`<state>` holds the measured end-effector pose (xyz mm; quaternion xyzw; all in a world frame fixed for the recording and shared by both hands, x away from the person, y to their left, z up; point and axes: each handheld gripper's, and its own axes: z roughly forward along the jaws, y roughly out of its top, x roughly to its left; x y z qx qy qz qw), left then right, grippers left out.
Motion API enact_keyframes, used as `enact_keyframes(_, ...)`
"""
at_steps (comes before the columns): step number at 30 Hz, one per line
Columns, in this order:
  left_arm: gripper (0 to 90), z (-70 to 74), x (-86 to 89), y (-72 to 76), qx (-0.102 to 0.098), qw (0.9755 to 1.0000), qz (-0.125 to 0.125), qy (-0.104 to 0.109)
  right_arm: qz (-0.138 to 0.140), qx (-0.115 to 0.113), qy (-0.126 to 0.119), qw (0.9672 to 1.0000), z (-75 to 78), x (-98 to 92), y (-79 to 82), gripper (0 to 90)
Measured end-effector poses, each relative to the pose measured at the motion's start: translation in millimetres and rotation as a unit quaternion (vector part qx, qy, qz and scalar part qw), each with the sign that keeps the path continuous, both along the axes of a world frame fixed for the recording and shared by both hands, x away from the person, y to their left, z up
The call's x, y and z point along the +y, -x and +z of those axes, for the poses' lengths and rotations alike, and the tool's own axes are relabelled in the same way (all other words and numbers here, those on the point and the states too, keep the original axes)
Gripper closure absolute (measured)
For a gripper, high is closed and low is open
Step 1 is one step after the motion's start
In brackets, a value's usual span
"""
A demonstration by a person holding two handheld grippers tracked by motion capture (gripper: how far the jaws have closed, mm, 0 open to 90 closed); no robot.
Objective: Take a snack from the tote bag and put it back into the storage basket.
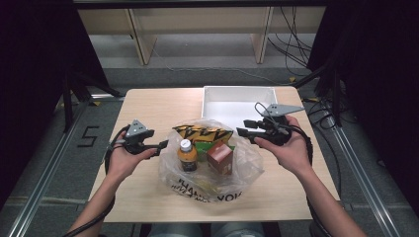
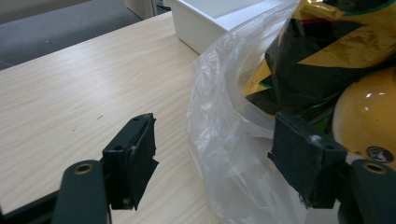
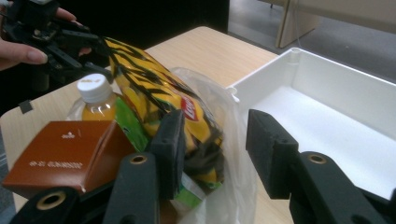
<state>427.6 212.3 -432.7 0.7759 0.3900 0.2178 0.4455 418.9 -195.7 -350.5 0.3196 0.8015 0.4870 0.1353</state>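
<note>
Where the clear plastic bag (image 1: 210, 170) lies at the lower centre of the high view, it is seen resting on the worktop (image 1: 148, 106) with its mouth gaping upward. Inside it, an orange juice bottle (image 1: 187, 155) with a white cap is stood upright at the left, a brown carton (image 1: 220, 158) is set just to its right, and a yellow-and-black snack packet (image 1: 202, 133) is laid across behind them, with something green (too hidden to be identified) between them.

At the left of that view, the left tongs (image 1: 162, 146) are held level, just beside the bag's left edge. In the left gripper view the left tongs (image 2: 219, 154) are shown released, with the bag's rim passing between the jaws but not pressed by either pad.

At the right of the high view, the right tongs (image 1: 243, 127) are pointed leftward over the bag's upper right edge. In the right gripper view the right tongs (image 3: 212, 149) are likewise shown released, the bag's film and the packet's end lying in the gap, unclamped.

A white bin (image 1: 237, 98) is placed at the upper centre of the high view, just behind the bag.
</note>
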Motion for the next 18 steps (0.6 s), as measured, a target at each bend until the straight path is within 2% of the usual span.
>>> enact_keyframes(1,30.0,0.3,1.2,0.8,0.002,0.9999,-0.004,-0.010,0.004,-0.004,0.001,1.0000,0.5,1.5,-0.4,57.3)
enact_keyframes(2,30.0,-1.0,-0.2,2.1,0.001,1.0000,0.000,0.001,0.007,-0.013,-0.005,0.9999,-0.1,3.3,-1.5,57.2)
enact_keyframes(3,30.0,-1.8,-0.5,3.5,0.002,1.0000,0.002,0.002,0.010,-0.001,-0.014,0.9999,-0.2,5.6,-0.5,57.0)
enact_keyframes(4,30.0,-2.6,0.1,4.5,0.001,1.0000,0.000,0.001,0.006,0.002,-0.008,0.9999,0.6,6.3,0.6,57.0)
enact_keyframes(8,30.3,-5.9,1.9,8.9,0.003,1.0000,0.003,0.002,0.019,-0.007,-0.010,0.9998,2.1,10.0,-0.6,56.3)
enact_keyframes(10,30.3,-7.4,2.4,9.3,0.006,1.0000,0.003,0.005,0.016,0.000,-0.012,0.9998,2.9,12.8,0.4,55.8)
enact_keyframes(11,30.3,-7.2,3.7,9.4,0.008,0.9999,-0.002,-0.008,0.025,-0.008,-0.014,0.9996,2.2,14.4,-1.6,55.6)
enact_keyframes(12,30.3,-8.5,1.3,9.4,0.007,1.0000,0.001,0.004,0.023,0.001,-0.016,0.9996,2.0,16.6,-1.2,55.3)
enact_keyframes(13,30.2,-8.7,0.8,9.4,0.008,1.0000,-0.001,0.003,0.030,-0.001,-0.013,0.9995,2.2,17.9,-2.8,55.1)
enact_keyframes(14,30.3,-8.1,1.4,9.5,0.011,0.9999,-0.008,-0.006,0.026,0.001,-0.012,0.9996,2.4,19.4,-2.4,54.7)
enact_keyframes(15,30.4,-9.0,-1.1,9.6,0.007,1.0000,-0.004,0.004,0.033,0.000,-0.011,0.9994,1.9,20.9,-3.8,54.3)
enact_keyframes(17,30.8,-8.3,-2.7,10.0,0.009,0.9999,-0.004,0.003,0.030,0.007,-0.009,0.9995,0.6,24.0,-4.6,53.4)
enact_keyframes(18,30.9,-7.9,-3.5,10.2,0.009,0.9999,-0.004,0.001,0.038,0.002,-0.007,0.9993,-1.1,25.3,-6.8,53.1)
